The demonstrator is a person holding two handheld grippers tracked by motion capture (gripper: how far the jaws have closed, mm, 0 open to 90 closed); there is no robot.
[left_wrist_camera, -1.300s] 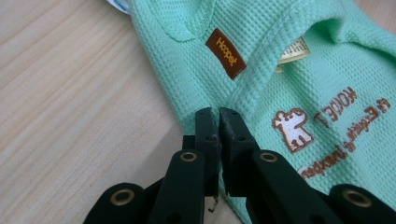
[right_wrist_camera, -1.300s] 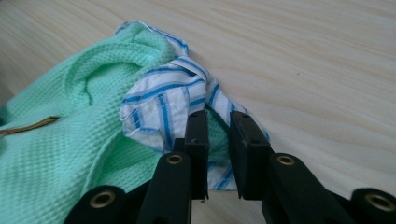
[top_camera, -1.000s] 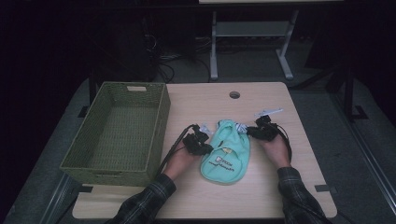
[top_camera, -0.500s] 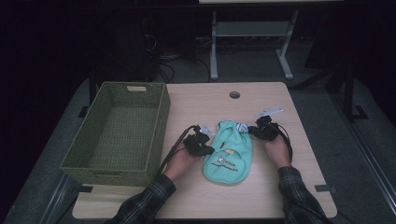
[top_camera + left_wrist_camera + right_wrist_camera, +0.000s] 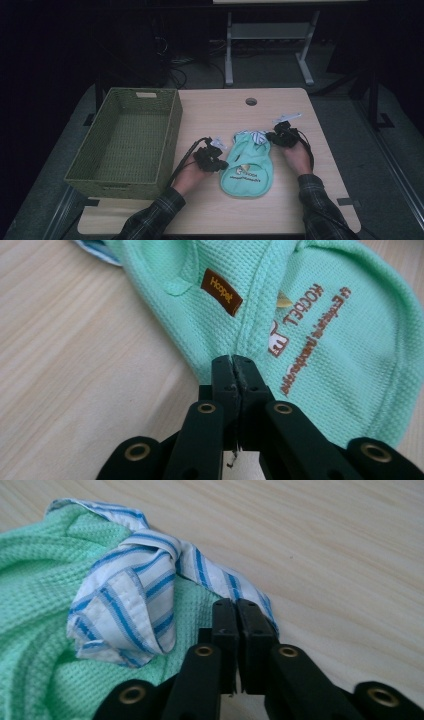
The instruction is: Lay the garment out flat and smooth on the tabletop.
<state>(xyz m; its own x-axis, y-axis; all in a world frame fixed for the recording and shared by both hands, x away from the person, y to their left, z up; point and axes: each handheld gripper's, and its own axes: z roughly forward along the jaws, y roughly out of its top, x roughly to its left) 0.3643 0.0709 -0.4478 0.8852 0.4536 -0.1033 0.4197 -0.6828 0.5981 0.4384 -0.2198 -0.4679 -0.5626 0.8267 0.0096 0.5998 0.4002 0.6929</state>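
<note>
A small mint-green pet shirt (image 5: 249,165) with brown lettering lies flat on the wooden table (image 5: 210,115). Its blue-and-white striped collar (image 5: 130,595) sits at the far end. My left gripper (image 5: 214,161) is shut on the shirt's left side edge (image 5: 220,347), just below a brown label (image 5: 221,291). Over at the shirt's far right corner, my right gripper (image 5: 278,137) is shut on the cloth beside the striped collar (image 5: 257,136), its jaws pressed together over the fabric (image 5: 235,605).
An empty woven green basket (image 5: 125,145) stands on the left part of the table, close to my left hand. A round cable hole (image 5: 251,101) is near the table's far edge. A metal stand (image 5: 265,35) rises behind the table.
The shirt has shifted slightly toward the person, and both grippers moved with it, still holding its edges.
</note>
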